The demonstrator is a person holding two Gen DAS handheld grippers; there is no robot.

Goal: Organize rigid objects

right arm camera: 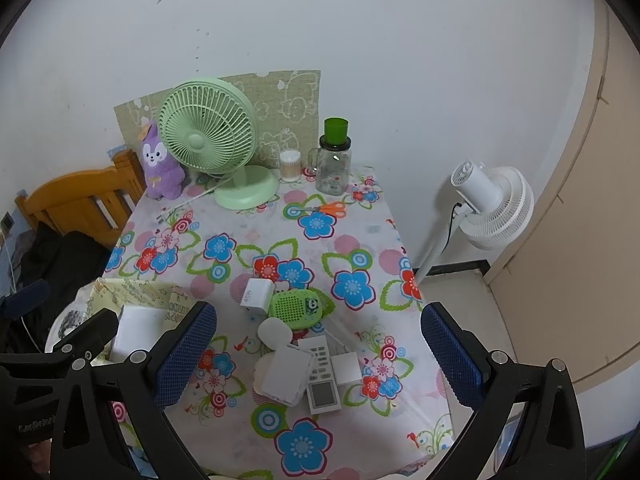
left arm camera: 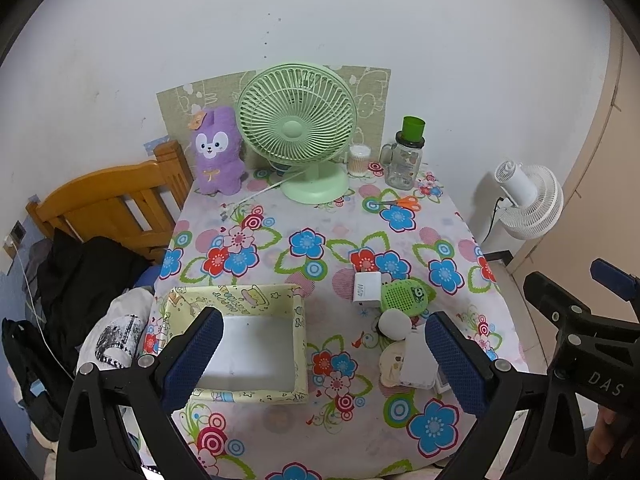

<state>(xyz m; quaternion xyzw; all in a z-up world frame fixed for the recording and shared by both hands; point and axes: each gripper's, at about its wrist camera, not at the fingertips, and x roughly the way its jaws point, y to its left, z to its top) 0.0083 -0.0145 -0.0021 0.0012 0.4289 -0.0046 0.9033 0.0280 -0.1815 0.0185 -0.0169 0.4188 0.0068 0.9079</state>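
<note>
two hand-held grippers hover spread wide and empty above a flowered counter (right arm camera: 344, 240).

nearest, the left hand-held gripper (left arm camera: 324, 360) sits over a yellow fabric box (left arm camera: 240, 300); the right hand-held gripper (right arm camera: 320, 356) is over a cluster: remote (right arm camera: 322, 376), white cases (right arm camera: 286, 372), green speaker (right arm camera: 298, 307), white charger (right arm camera: 258, 294). farther back lie orange scissors (right arm camera: 330, 209), then a green fan (right arm camera: 208, 140), jar (right arm camera: 334, 168) and purple plush (right arm camera: 160, 168).

Floral tablecloth (left arm camera: 304, 216); mint-green fan (left arm camera: 298, 120); purple plush (left arm camera: 218, 152); blue fingers (left arm camera: 196, 356).
</note>
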